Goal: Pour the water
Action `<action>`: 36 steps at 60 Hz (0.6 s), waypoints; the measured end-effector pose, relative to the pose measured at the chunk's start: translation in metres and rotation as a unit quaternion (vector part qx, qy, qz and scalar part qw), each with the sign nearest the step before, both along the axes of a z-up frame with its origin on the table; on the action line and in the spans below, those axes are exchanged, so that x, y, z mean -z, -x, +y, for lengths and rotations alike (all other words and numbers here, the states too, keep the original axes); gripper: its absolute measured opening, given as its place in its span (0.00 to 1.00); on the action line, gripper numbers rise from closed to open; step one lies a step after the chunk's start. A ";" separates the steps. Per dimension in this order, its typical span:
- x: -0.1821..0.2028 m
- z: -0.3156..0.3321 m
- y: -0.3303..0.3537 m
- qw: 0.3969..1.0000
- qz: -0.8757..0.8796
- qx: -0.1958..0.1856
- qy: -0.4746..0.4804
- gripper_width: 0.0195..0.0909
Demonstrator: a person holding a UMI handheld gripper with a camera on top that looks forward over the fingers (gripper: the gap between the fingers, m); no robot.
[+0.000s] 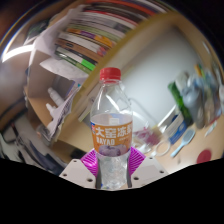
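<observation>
In the gripper view, we see a clear water bottle (112,130) with a red cap (110,74), upright between our gripper's (112,170) fingers, whose purple pads (96,160) pinch its lower body, probably so it can be carried and tipped. The room appears tilted: a white table (165,70) beyond the bottle, with colourful packets (185,105) to one side.

A water bottle (111,128) stands upright between the gripper (113,168) fingers. A bookshelf (85,45) lies behind it, to the left.
</observation>
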State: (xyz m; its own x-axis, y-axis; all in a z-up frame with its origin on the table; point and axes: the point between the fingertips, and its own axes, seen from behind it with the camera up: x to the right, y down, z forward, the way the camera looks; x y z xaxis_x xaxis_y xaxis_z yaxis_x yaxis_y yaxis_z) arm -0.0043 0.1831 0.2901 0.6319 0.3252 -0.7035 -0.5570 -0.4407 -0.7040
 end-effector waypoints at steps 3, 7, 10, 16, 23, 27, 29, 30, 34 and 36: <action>-0.003 0.012 -0.036 0.993 -0.097 0.053 -0.041 0.22; 0.009 0.029 -0.102 0.967 -0.206 0.115 -0.091 0.22; 0.029 0.042 -0.140 0.947 -0.263 0.162 -0.091 0.23; 0.087 0.048 -0.205 0.915 -0.339 0.202 -0.089 0.24; 0.151 0.051 -0.227 0.909 -0.363 0.203 -0.042 0.24; 0.178 0.048 -0.234 0.910 -0.360 0.204 -0.034 0.24; 0.185 0.048 -0.234 0.910 -0.362 0.200 -0.032 0.25; 0.189 0.047 -0.233 0.910 -0.363 0.197 -0.032 0.25; 0.198 0.046 -0.225 0.913 -0.365 0.182 -0.037 0.25; 0.202 0.047 -0.221 0.913 -0.364 0.179 -0.044 0.25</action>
